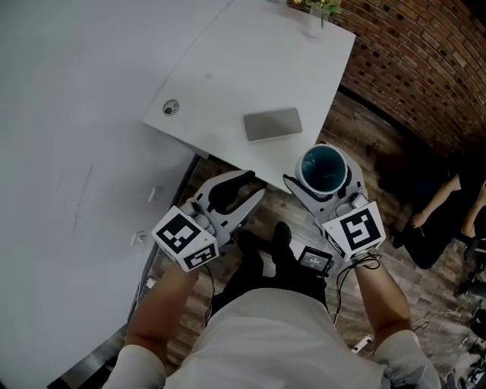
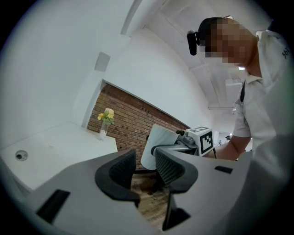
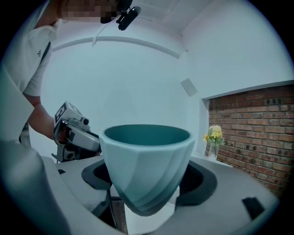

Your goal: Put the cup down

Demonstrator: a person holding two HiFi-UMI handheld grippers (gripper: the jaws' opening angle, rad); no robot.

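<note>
A pale cup (image 1: 323, 169) with a teal inside stands upright between the jaws of my right gripper (image 1: 320, 175), which is shut on it. It hangs over the wooden floor, just off the near edge of the white table (image 1: 228, 68). In the right gripper view the cup (image 3: 147, 160) fills the middle, with the pads (image 3: 198, 179) against its lower sides. My left gripper (image 1: 254, 185) is held to the cup's left, open and empty. In the left gripper view the open jaws (image 2: 144, 161) look toward the cup (image 2: 161, 137).
A flat grey slab (image 1: 272, 124) lies on the table near its front edge, and a round cable hole (image 1: 169, 108) sits at the left corner. A small vase of flowers (image 1: 319, 11) stands at the far end. A brick wall (image 1: 425, 53) lies to the right, where a person (image 1: 448, 205) sits.
</note>
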